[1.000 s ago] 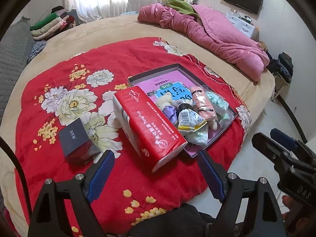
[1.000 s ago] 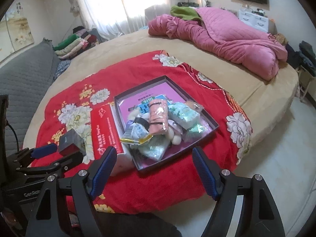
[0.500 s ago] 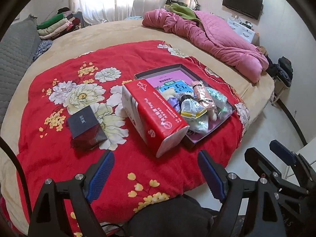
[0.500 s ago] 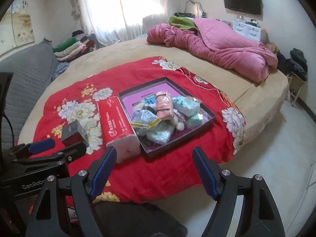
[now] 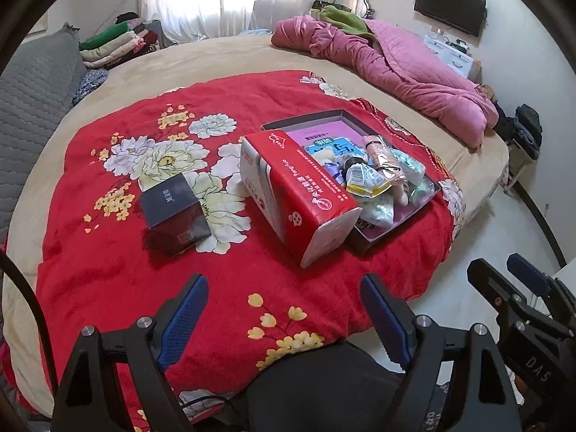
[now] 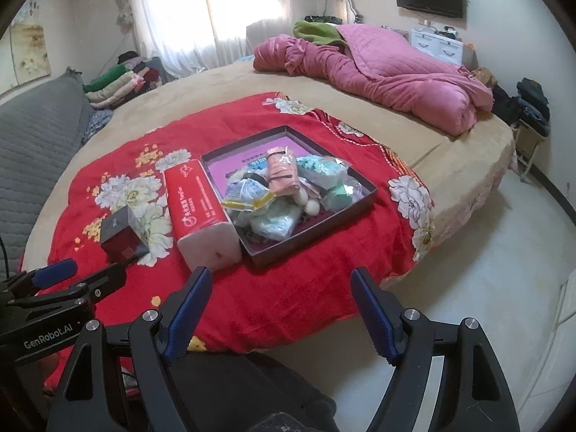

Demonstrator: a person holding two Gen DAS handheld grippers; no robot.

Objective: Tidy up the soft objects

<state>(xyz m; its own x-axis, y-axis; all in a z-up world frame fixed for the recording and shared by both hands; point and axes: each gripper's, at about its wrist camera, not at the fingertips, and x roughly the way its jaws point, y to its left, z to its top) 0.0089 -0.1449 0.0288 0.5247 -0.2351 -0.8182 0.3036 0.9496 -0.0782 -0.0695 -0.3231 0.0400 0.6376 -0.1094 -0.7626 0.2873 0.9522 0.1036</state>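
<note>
At twelve o'clock sits the tray (image 6: 363,194); bring both wide-open, empty claws, left claw (image 5: 284,318) and right claw (image 6: 280,309), in slowly and pinch soft packets (image 6: 277,221) gently.

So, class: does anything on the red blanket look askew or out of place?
Yes. The tissue pack lies at a slant, touching the tray, apparently propped on its rim. The packets in the tray are heaped, not sorted. The dark box sits apart, alone.

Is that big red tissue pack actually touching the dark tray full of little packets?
Touching. In the left wrist view the red tissue pack lies against the tray, its near end overlapping the tray's rim with no red blanket showing between them; the right wrist view shows them pressed side by side.
</note>
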